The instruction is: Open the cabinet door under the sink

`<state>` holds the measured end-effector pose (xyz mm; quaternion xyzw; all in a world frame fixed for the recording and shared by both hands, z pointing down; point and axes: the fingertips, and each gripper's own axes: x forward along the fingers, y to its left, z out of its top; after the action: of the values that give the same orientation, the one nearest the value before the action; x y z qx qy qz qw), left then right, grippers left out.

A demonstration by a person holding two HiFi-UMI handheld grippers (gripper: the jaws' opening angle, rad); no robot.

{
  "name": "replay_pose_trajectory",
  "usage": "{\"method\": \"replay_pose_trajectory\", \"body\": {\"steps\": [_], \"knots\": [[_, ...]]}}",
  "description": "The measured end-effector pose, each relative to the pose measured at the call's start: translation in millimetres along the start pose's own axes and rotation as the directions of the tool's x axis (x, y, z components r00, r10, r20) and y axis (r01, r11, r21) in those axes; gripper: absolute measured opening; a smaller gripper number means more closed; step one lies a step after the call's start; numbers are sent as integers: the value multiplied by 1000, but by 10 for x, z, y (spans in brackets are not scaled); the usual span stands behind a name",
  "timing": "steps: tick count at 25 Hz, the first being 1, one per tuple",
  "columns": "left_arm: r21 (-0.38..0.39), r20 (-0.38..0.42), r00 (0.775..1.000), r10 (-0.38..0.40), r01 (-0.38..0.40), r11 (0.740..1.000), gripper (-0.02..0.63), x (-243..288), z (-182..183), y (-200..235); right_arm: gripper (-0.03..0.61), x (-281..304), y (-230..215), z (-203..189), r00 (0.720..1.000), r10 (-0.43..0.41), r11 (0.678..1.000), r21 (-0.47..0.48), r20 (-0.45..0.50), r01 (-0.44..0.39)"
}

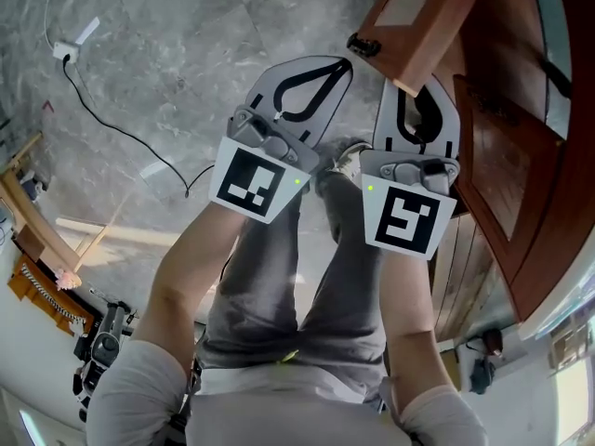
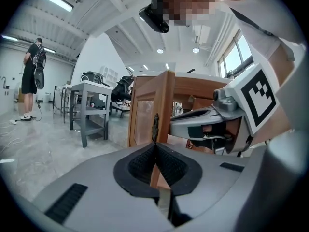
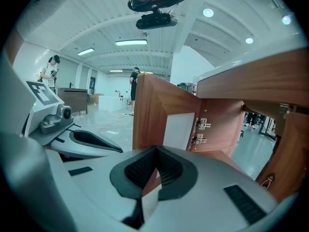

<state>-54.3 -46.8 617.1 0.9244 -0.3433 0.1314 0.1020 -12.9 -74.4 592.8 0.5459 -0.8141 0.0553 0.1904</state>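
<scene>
while the person is standing over the grey stone floor (image 1: 167,63) with both arms held forward, the cabinet door (image 1: 423,17) is hanging swung out from the wooden sink cabinet (image 1: 535,240) at the upper right of the head view. the left gripper (image 1: 342,66) is reaching its tips to the free edge of that door, right at the dark metal handle (image 1: 363,45). in the left gripper view its jaws are lying almost fully together, the ribbed black pads (image 2: 140,163) meeting at the tips. they are pinching the lower end of the handle, which is sticking up just above them against the door's wooden frame.

the right gripper (image 1: 416,96) is hovering just beside the left one, its tips being partly covered by the door's lower corner in the head view. in the right gripper view its jaws are resting tip to tip, leaving only a thin slit lower down, and nothing is sitting between them. beyond them the door's inner face is showing, with a pale panel (image 3: 179,129) and two metal hinges (image 3: 202,129) where it is joining the cabinet.

a second panelled door (image 1: 502,170) is sitting shut next to the open one. a white plug (image 1: 63,52) with a black cable is lying on the floor, well apart from both grippers.
</scene>
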Motion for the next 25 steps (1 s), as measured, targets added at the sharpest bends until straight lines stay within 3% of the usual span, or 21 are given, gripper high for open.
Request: {"method": "replay_pose_trajectory", "body": {"steps": [25], "knots": [[-17, -15, 989, 147, -148, 989, 17, -521, 67, 887, 31, 762, 629, 458, 993, 111, 992, -71, 42, -108]]}}
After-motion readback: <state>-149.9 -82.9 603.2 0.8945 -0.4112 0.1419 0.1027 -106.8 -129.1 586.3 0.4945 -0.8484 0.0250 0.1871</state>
